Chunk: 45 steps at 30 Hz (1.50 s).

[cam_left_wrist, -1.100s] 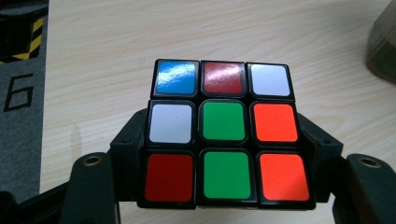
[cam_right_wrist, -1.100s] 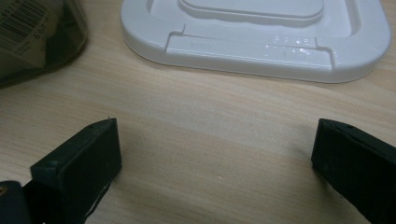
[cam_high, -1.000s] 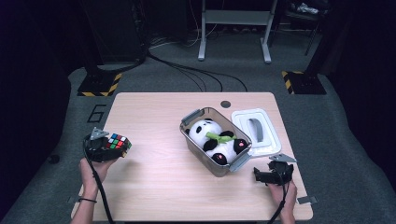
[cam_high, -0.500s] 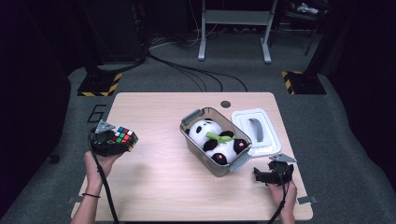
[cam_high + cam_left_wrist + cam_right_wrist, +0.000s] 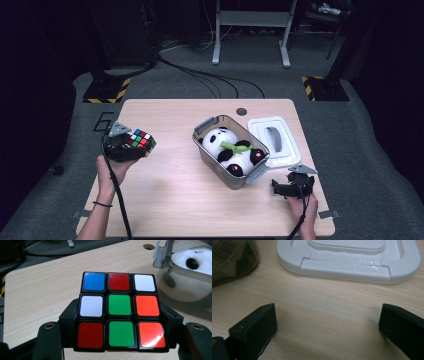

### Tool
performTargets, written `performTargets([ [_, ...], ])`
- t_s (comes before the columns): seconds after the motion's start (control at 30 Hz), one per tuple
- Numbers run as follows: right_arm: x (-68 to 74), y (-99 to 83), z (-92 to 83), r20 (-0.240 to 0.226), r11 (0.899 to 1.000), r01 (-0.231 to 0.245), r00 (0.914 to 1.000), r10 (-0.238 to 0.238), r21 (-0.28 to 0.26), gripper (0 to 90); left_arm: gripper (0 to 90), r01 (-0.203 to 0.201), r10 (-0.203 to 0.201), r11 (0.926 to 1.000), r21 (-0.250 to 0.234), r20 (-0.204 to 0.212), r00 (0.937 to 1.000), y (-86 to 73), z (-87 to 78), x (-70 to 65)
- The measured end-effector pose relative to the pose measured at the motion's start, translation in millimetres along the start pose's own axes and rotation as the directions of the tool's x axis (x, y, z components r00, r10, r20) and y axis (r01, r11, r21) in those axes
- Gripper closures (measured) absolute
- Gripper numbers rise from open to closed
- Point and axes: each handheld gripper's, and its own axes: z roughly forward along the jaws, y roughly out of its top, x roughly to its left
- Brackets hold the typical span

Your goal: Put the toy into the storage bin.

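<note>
While your right gripper point(image 5: 292, 186) is sitting where it was a second ago, your left gripper point(image 5: 125, 147) is carrying the puzzle cube point(image 5: 139, 140) higher above the table point(image 5: 170, 200) edge, left of the clear box point(image 5: 220, 172). Left jaws are clamping the cube's sides. Right jaws are standing wide, holding nothing, facing the white lid point(image 5: 348, 261), whose embossed lettering is showing up close.

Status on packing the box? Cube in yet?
Done: the panda plush already lies in the clear box, and the white lid lies off beside it. In hand: the left gripper holds the puzzle cube between its jaws, above the table's left side, not yet at the box. Left, probably: cube into box, lid on. The right gripper rests open by the lid.
</note>
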Motion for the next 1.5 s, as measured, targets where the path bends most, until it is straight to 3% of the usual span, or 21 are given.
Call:
performTargets([
  [0.53,-0.1,-0.1,0.0,0.001,1.000,0.000,1.0000,0.001,-0.001,0.8,34.1,-0.054,0.056,0.9980,-0.034,0.051,0.9971,28.8,-1.0,-23.9],
  [0.93,-0.1,-0.1,-0.1,0.001,1.000,-0.001,1.0000,0.001,-0.001,0.9,34.1,-0.094,0.098,0.9945,-0.047,0.090,0.9911,46.1,3.3,-41.1],
  [1.27,-0.8,-0.2,-0.3,0.000,1.000,0.008,1.0000,-0.008,0.002,1.0,34.1,-0.132,0.138,0.9899,-0.050,0.143,0.9800,60.3,15.0,-61.6],
  [1.5,-0.9,-0.2,-0.4,-0.001,1.000,0.006,1.0000,-0.006,0.001,1.1,34.1,-0.155,0.162,0.9865,-0.053,0.190,0.9683,70.3,30.3,-88.2],
])
